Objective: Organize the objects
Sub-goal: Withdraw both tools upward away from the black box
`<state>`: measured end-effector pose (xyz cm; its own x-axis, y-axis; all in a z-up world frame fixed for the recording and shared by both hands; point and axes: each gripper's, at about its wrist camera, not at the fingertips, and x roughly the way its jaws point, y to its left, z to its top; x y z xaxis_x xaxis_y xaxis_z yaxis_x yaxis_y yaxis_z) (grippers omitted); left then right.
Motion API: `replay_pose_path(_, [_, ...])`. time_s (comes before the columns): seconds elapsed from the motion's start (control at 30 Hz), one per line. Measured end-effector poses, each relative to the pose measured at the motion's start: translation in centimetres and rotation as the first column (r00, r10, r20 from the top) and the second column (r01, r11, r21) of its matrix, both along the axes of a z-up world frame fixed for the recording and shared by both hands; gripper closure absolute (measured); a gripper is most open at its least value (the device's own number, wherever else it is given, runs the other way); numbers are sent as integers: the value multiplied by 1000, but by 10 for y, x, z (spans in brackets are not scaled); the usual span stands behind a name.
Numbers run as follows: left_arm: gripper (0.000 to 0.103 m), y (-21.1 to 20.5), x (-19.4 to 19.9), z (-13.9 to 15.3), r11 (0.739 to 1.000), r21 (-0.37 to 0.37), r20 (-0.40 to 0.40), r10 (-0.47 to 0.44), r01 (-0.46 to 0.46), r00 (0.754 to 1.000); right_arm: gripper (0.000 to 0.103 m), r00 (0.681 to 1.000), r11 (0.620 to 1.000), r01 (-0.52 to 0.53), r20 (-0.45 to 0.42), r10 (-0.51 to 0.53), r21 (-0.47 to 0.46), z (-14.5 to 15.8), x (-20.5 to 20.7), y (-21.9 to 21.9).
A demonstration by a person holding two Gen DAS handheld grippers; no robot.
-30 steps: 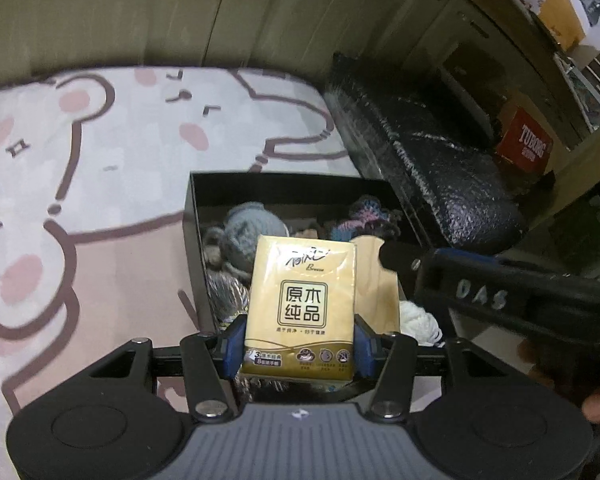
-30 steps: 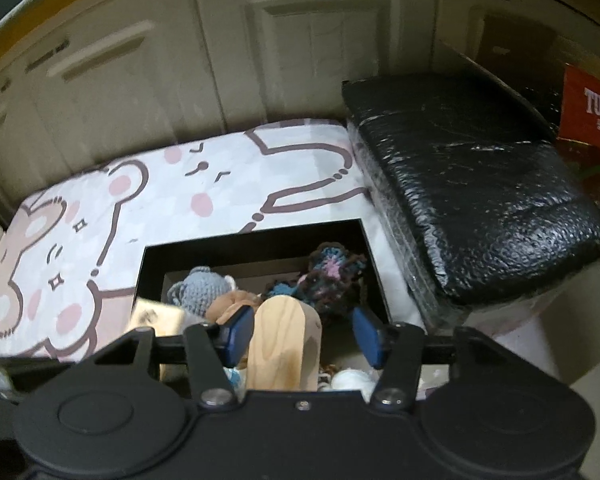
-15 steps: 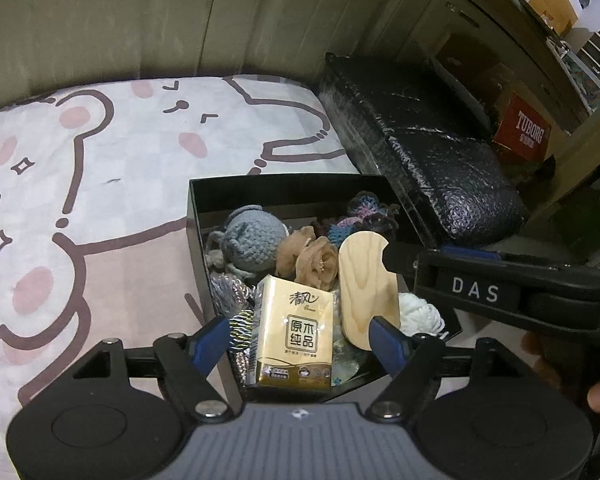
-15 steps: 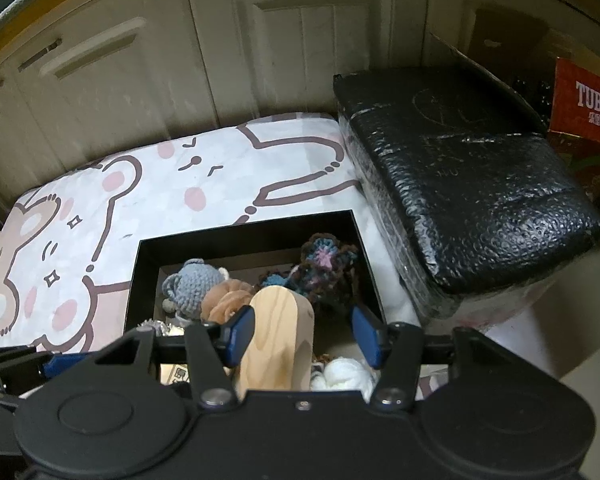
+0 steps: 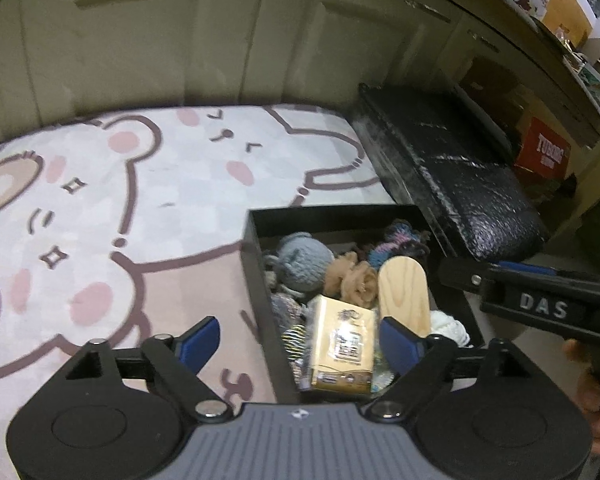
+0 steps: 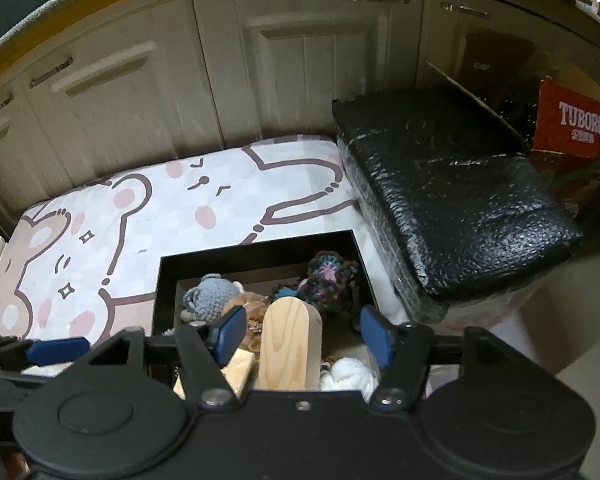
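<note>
A gold tissue pack (image 5: pixel 342 354) lies in the black box (image 5: pixel 253 256) on top of yarn items. My left gripper (image 5: pixel 300 342) hangs just above it. Its jaws are opening wide and the pads touch nothing. A round-topped wooden block (image 6: pixel 288 344) stands upright in the box (image 6: pixel 168 280), beside the tissue pack (image 6: pixel 240 368). My right gripper (image 6: pixel 303 334) straddles the block. Its jaws are opening, with a gap on each side of the wood. The right gripper's body (image 5: pixel 540 308) shows at the right of the left wrist view.
The box also holds a grey crocheted toy (image 5: pixel 304 262), a tan fabric flower (image 5: pixel 350 280), a dark crochet piece (image 6: pixel 330 280) and a white yarn ball (image 6: pixel 350 374). It sits on a bear-print mat (image 5: pixel 120 208). A black wrapped bundle (image 6: pixel 452 196), a red carton (image 6: pixel 576 124) and cabinet doors (image 6: pixel 292 68) stand around.
The left gripper let go of the tissue pack, which dropped into the box, and its jaws spread wide. The right jaws came off the wooden block. Both grippers rose.
</note>
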<state>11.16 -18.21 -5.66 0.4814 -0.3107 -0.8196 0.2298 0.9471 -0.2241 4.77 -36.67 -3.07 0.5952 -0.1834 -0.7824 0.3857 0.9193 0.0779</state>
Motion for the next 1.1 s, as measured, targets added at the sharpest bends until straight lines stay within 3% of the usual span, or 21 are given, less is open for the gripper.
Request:
replay_pose_path(0.17, [0, 13, -5, 18, 999, 46, 37, 22, -24, 999, 17, 1000, 1000, 4, 14, -4, -27, 12, -11, 5])
replay_pose_path(0.23, [0, 17, -9, 26, 997, 70, 59, 27, -31, 998, 8, 1000, 1000, 8, 16, -8, -30, 16, -17, 7])
replay_pose_path(0.37, [0, 22, -18, 37, 993, 118, 84, 19, -28, 996, 0, 1000, 999, 20, 4, -19, -50, 23, -25, 12])
replay_pose_path(0.7, [0, 39, -48, 69, 988, 151, 139, 9, -31, 990, 0, 998, 996, 60, 5, -60, -69, 53, -56, 25])
replay_pose_path(0.87, [0, 49, -65, 85, 991, 131, 165, 4, -26, 986, 0, 997, 994, 76, 6, -75, -74, 63, -79, 31])
replay_pose_path(1.1, [0, 50, -94, 99, 983, 183, 209, -19, -20, 978, 0, 996, 990, 91, 12, -90, -108, 71, -103, 43])
